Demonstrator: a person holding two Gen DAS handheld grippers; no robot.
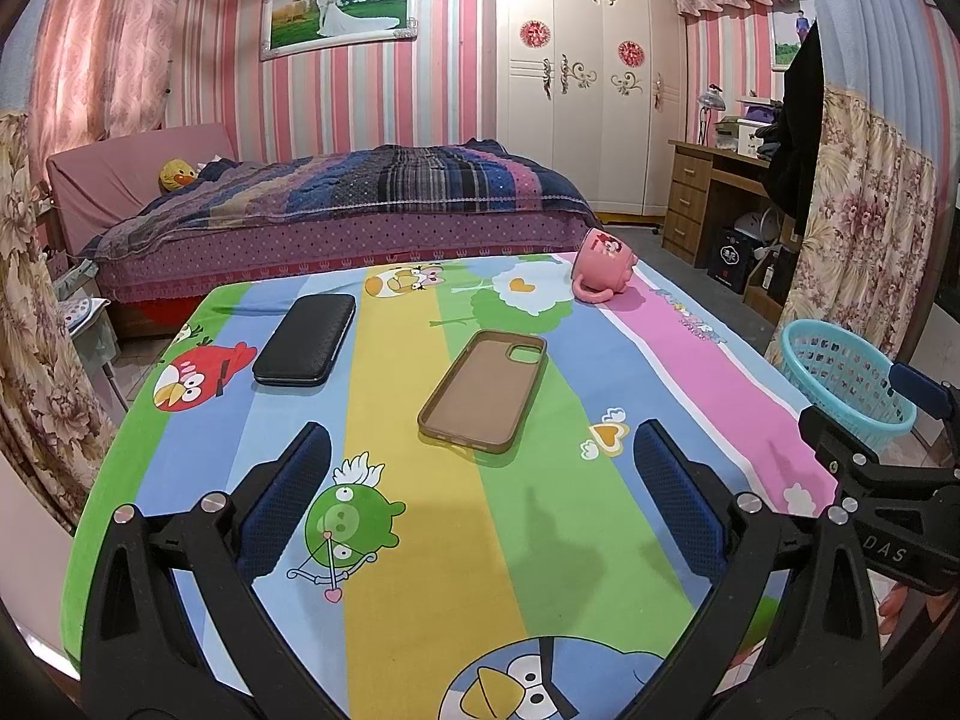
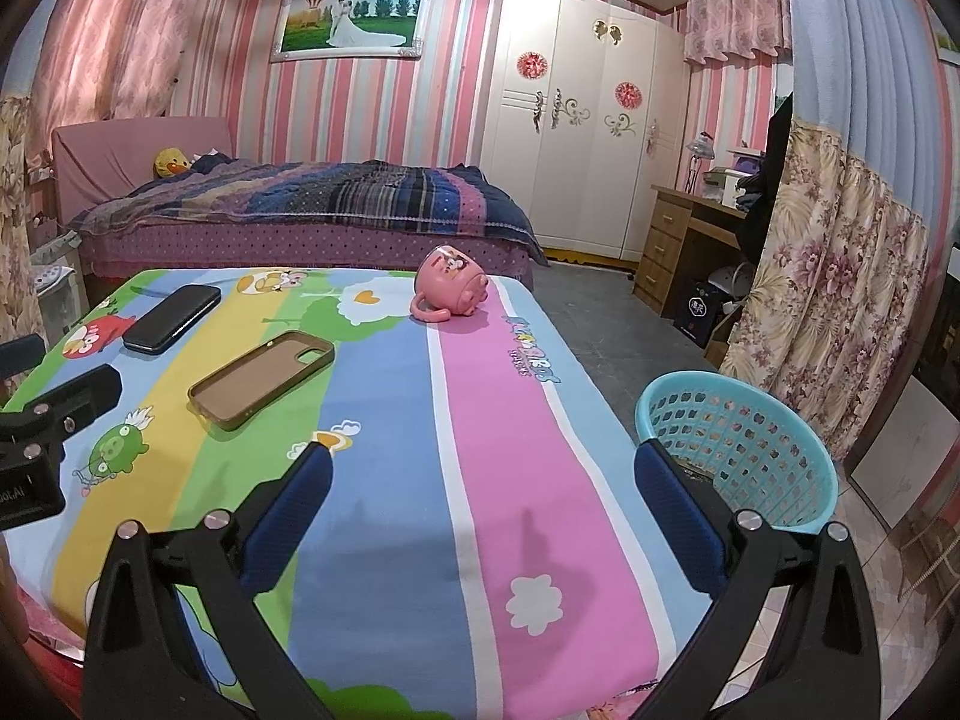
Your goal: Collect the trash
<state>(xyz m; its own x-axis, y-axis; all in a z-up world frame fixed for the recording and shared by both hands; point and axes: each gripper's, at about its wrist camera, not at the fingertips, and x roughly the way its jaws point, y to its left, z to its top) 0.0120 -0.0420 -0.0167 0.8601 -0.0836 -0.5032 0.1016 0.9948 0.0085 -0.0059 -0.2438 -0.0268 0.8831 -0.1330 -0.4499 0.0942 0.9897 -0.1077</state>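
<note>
Table (image 1: pixel 540 540) covered in a striped cartoon-bird cloth fills the lower half of both views.

Left gripper (image 1: pixel 480 480): fingers spread wide, nothing between them, low in the left wrist frame over the yellow and green stripes. It also shows at the left edge of the right wrist view.

Right gripper (image 2: pixel 483 492): fingers likewise wide apart and empty, bottom of its own frame, above the blue and pink stripes. Its black body enters the left wrist view at the right edge.

Items on the cloth:
- Brown phone case (image 1: pixel 483 390), inner side up, centre of the left wrist frame, just ahead of the left gripper; centre left in the right wrist view (image 2: pixel 262 378).
- Black case (image 1: pixel 305 338), closed and lying flat, upper left of the brown one, well apart from it.
- Pink mug (image 1: pixel 602 266), tipped on its side, handle toward the camera, near the table's far right corner; upper centre in the right wrist view (image 2: pixel 451 288).

Turquoise basket (image 2: pixel 738 450), lattice walls, sits beyond the table's right edge, right of centre in the right wrist frame; its contents cannot be made out.

Background: bed (image 1: pixel 336 204) with plaid quilt, white wardrobe (image 1: pixel 588 90).
</note>
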